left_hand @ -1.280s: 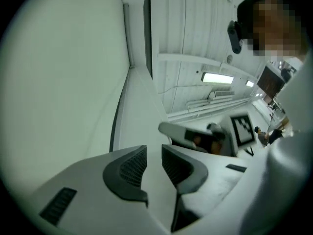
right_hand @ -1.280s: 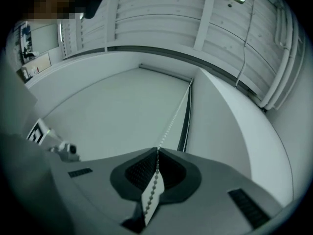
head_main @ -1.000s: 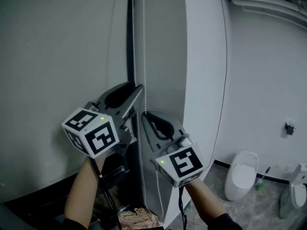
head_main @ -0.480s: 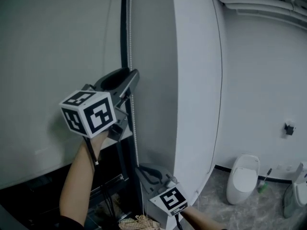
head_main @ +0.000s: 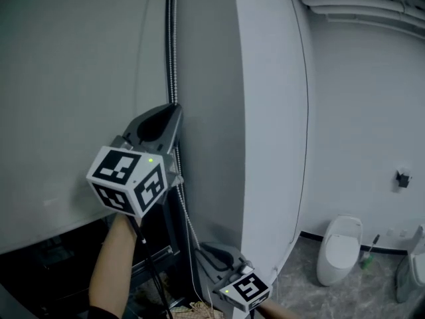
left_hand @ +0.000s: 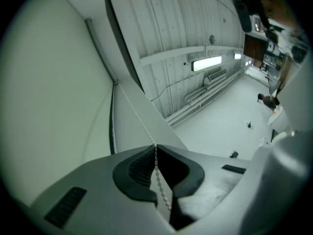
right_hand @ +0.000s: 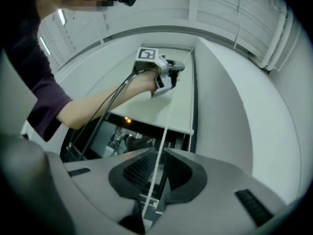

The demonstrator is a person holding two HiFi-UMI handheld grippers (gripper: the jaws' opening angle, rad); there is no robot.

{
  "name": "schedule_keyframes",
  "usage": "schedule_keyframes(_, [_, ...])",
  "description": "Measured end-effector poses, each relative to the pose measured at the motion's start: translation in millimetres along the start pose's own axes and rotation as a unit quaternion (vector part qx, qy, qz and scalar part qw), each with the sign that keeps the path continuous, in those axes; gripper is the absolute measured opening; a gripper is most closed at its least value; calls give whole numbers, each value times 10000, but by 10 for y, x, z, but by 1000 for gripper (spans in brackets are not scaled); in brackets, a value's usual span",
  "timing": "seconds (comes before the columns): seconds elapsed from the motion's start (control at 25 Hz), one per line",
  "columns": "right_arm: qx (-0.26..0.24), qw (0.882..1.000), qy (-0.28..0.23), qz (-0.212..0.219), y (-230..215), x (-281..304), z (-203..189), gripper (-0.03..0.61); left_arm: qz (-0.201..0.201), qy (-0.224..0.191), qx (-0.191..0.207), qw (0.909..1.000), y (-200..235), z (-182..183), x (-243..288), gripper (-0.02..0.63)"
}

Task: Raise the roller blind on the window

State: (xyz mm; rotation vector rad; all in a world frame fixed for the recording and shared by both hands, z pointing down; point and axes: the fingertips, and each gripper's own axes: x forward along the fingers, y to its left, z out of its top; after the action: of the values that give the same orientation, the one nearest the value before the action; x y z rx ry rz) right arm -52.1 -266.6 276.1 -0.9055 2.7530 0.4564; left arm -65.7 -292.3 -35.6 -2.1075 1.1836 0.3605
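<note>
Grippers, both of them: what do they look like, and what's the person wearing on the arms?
Both the left gripper and right gripper are grey plastic with dark ribbed pads. Each carries a white cube with black square markers and a green light. Black cables trail from the left one. The sleeve is dark purple.

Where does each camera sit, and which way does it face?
Head view: on the person's head, facing the blind and bead chain; shows left gripper, right gripper, left forearm.
Left gripper view: rides the upper gripper, looks up the chain to the ceiling; jaws, just closing, grip the chain.
Right gripper view: rides the lower gripper, looks up at the left gripper; jaws, just opening, straddle the chain.
Shared: the chain.
</note>
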Motion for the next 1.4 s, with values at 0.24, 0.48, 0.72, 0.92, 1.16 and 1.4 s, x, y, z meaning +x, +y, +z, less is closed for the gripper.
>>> schedule_keyframes(0.24, [451,9916,-1165,342,-364,88,1283,130,-99,267,82,9996,-359,-429,-326,18])
schedule_keyframes(0.48, [228,9848,-1716,117,-794,447,2195,129,-293,483,-174,9983,-658,-997,-739,18])
schedule_keyframes(0.72, [397,9822,-1823,224,-900,788,2518,129,-620,702,-541,9941,-1086,-1496,-1163,18])
schedule_keyframes(0.92, [201,9844,-1737,198,-892,962,2563,129,-671,935,-940,9889,-1320,-1721,-1456,18])
schedule_keyframes(1.16, [-330,9879,-1515,58,-719,992,2517,20,-996,1095,-883,9850,-1346,-1799,-1576,18])
schedule_keyframes(1.4, [-1277,9872,-944,-166,-543,932,1724,17,-1242,1312,-1078,9776,-1428,-2118,-1773,20])
